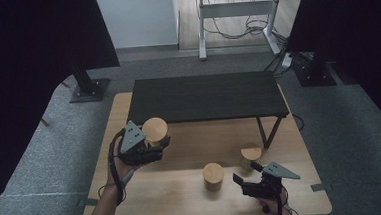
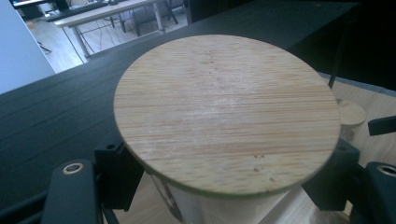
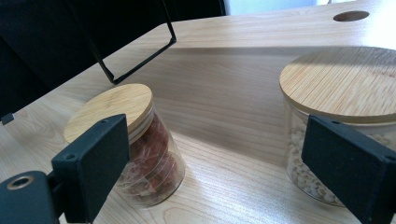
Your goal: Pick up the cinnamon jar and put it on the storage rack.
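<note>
The left gripper [image 1: 153, 145] clamps a wooden-lidded jar [image 1: 155, 129] at the table's [image 1: 184, 198] nine o'clock. The right gripper [image 1: 245, 177] gapes wide at five o'clock, near two jars [image 1: 213, 175] [image 1: 250, 155].

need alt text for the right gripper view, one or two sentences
Two clear glass jars with round bamboo lids stand on a light wooden table beyond the open right gripper: the reddish-brown-filled jar at left, leaning in the picture, and the jar of small pale pieces at right. A black wire leg stands behind.
</note>
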A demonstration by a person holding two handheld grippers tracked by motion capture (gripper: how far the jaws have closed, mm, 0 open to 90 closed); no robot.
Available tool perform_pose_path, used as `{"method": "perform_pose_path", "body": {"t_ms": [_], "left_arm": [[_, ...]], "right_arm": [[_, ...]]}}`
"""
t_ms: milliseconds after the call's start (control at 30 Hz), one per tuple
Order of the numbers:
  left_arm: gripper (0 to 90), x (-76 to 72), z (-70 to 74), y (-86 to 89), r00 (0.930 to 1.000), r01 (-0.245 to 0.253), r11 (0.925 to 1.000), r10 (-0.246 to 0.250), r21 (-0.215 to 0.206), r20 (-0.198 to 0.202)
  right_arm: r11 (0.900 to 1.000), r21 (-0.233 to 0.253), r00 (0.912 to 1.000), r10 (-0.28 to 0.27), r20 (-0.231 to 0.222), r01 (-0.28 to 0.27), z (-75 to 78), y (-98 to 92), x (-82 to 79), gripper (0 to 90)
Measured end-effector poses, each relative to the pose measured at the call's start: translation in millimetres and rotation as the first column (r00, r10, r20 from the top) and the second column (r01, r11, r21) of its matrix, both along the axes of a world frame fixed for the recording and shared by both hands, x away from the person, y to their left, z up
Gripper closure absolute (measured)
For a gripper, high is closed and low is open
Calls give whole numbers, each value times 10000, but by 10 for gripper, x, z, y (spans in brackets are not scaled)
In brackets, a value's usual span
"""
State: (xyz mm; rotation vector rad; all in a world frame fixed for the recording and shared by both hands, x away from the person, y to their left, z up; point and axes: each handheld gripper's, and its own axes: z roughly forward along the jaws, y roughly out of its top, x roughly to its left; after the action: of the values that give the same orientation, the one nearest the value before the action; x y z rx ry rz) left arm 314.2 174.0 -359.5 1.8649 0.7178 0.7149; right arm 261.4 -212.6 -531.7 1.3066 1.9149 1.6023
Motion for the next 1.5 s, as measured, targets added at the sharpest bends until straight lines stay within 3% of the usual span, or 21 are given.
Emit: {"method": "perform_pose_path", "body": {"t_ms": [700, 1500], "left_arm": [[253, 100, 177, -78, 9996, -80, 9998, 74, 199, 285], [253, 215, 256, -101, 9991, -292, 9988, 279, 387, 334]], "right_arm": [[9999, -128, 10000, 29, -26, -29, -11, 17, 1, 73], [9993, -356, 9999, 111, -96, -115, -37, 57, 1, 73]]}}
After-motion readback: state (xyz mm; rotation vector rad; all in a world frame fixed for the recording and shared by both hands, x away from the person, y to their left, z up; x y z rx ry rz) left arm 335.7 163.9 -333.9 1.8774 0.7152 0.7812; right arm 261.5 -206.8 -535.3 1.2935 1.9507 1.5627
